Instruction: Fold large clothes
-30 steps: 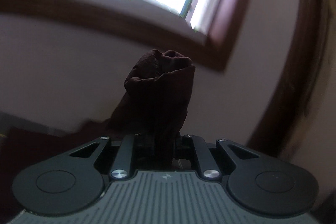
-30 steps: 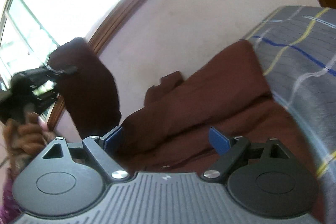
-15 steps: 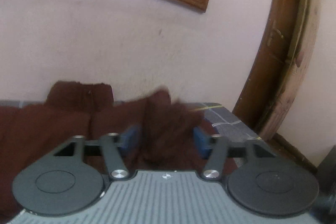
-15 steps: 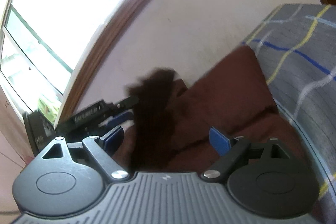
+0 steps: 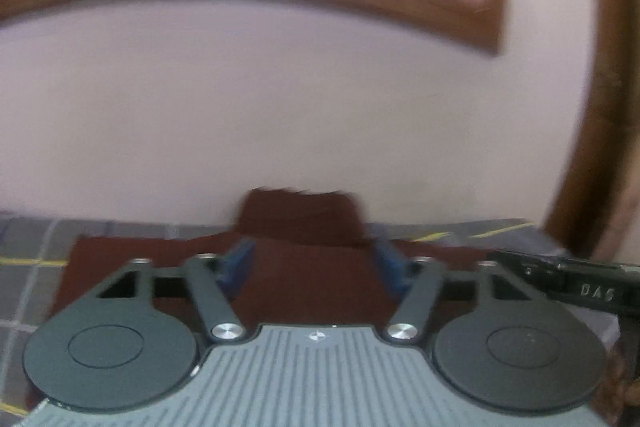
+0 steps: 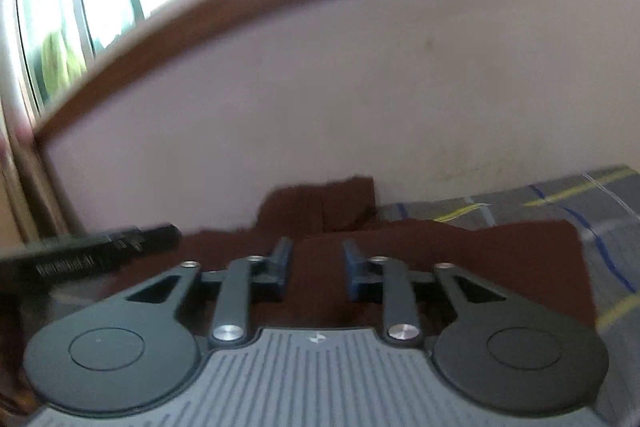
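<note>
A: Starting at the left, what is the left tool [image 5: 316,261] doing?

B: It is hanging released, blue pads spread wide with nothing between them, low over the maroon garment [image 5: 312,291]. The garment is lying flat on the checked bed [image 5: 28,247], up against the pale wall [image 5: 280,99] under the window.

A: And moving right?

B: The right tool [image 6: 316,265] is also gaping and empty, pads narrower apart, just over the same cloth [image 6: 500,251]. The two tools are working side by side; each is showing at the edge of the other's view.

A: Which step is this, would you say?

B: Between folds, I am judging: cloth laid down, no grip taken. The next move is likely calling for both tools to pinch an outer edge or corner and carry it across without dragging the layers beneath.

A: How is it lying?

B: Its long axis seems to be running left to right along the wall, with a small flap [image 6: 320,207] poking toward the wall. Blur is hiding which end that is.
</note>
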`<state>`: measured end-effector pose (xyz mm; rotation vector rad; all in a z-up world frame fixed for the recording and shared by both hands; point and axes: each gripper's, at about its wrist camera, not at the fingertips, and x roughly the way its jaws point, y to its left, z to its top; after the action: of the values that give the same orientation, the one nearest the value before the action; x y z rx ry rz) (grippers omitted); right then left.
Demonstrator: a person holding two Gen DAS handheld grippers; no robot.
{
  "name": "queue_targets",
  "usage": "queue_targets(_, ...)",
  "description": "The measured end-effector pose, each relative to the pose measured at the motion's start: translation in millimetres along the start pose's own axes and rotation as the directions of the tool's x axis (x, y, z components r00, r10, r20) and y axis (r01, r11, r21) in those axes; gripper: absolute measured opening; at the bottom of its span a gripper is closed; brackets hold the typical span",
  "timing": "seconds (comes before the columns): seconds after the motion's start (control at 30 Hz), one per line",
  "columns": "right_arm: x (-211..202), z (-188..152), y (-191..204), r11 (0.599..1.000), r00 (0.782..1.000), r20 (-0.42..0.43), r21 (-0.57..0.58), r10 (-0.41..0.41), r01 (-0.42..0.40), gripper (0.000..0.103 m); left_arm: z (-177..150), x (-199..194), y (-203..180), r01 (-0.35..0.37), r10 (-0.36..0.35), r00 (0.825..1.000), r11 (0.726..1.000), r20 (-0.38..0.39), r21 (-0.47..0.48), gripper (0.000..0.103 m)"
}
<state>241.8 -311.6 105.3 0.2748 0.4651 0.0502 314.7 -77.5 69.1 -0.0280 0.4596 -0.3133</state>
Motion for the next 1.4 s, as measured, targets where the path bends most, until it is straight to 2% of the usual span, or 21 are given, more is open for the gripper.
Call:
queue_targets(0.17, 63, -12, 4, 0.986, 0.988, -0.105, -0.134, -0.11, 0.095, 0.016, -7, 30, 39, -0.084, 0.083, 0.996, 0.996, -0.033, -0.027, 0.051)
queue_targets(0.23, 74, -20, -1, 0.977, 0.981, -0.124, -0.172, -0.148, 0.126, 0.016, -13, 44, 54, -0.113, 0.111, 0.992, 0.993, -0.052, -0.044, 0.051)
queue_targets(0.37, 92, -33, -11, 0.971, 0.972, -0.164, -0.198, -0.171, 0.137, 0.013, -31, 68, 93, -0.172, 0.158, 0.981, 0.976, -0.115, -0.134, 0.052)
queue_targets(0.53, 108, -41, -18, 0.973, 0.966, -0.201, -0.193, -0.163, 0.124, 0.013, -37, 75, 122, -0.212, 0.188, 0.972, 0.959, -0.139, -0.188, 0.055)
queue_targets(0.67, 115, -50, -28, 0.983, 0.971, -0.199, -0.15, -0.132, 0.103, 0.012, -44, 84, 124, -0.236, 0.214, 0.963, 0.962, -0.163, -0.136, 0.056)
queue_targets(0.77, 118, -55, -25, 0.979, 0.972, -0.188, -0.174, -0.138, 0.106, 0.012, -49, 88, 123, -0.239, 0.216, 0.961, 0.963, -0.173, -0.125, 0.056)
queue_targets(0.97, 118, -56, -29, 0.983, 0.978, -0.172, -0.165, -0.113, 0.085, 0.012, -58, 94, 132, -0.215, 0.184, 0.966, 0.963, -0.182, -0.164, 0.056)
queue_targets(1.2, 117, -56, -30, 0.985, 0.98, -0.171, -0.157, -0.1, 0.074, 0.013, -61, 96, 126, -0.225, 0.202, 0.963, 0.966, -0.179, -0.125, 0.057)
queue_targets(1.4, 112, -54, -34, 0.991, 0.987, -0.137, -0.117, -0.086, 0.07, 0.013, -63, 96, 126, -0.229, 0.207, 0.963, 0.966, -0.173, -0.117, 0.057)
